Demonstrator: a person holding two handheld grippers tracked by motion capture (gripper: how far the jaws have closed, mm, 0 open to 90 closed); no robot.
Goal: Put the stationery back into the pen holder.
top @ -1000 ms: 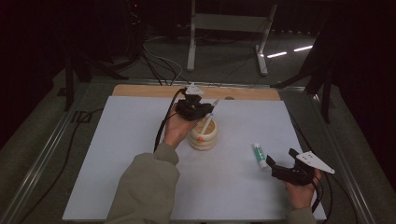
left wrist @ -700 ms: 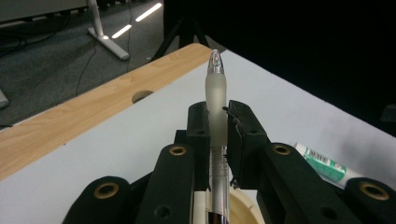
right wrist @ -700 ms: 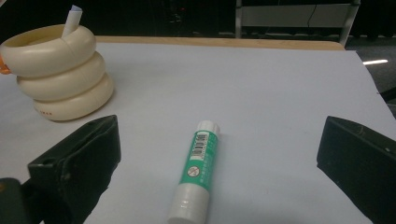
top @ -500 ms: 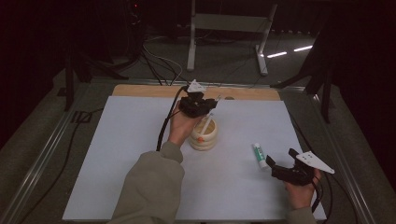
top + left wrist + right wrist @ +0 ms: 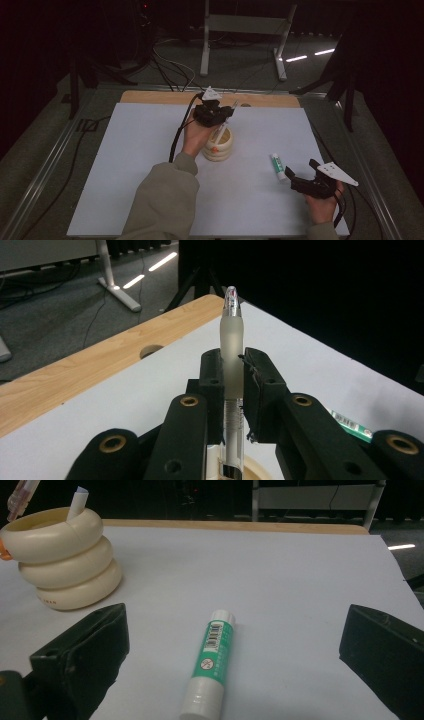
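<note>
Shifting slightly since the earlier frame: left claw (image 5: 220, 119) with its pen (image 5: 221, 131), now tilting more steeply over the holder. Right claw (image 5: 300, 176) keeping its place.

Left claw: clamping tight on a frosted clear pen (image 5: 231, 347), tip pointing up past the jaws, lower end dipping into the cream ringed pen holder (image 5: 218, 146) directly beneath the claw.

Right claw (image 5: 235, 680): standing wide, gripping nothing, resting low on the counter (image 5: 140, 165).

Glue stick (image 5: 211, 662), green with white cap: lying flat on the white sheet between the spread jaws of the right claw, touching neither.

Pen holder (image 5: 62, 560): sitting ahead and left of the right claw, well apart.
</note>
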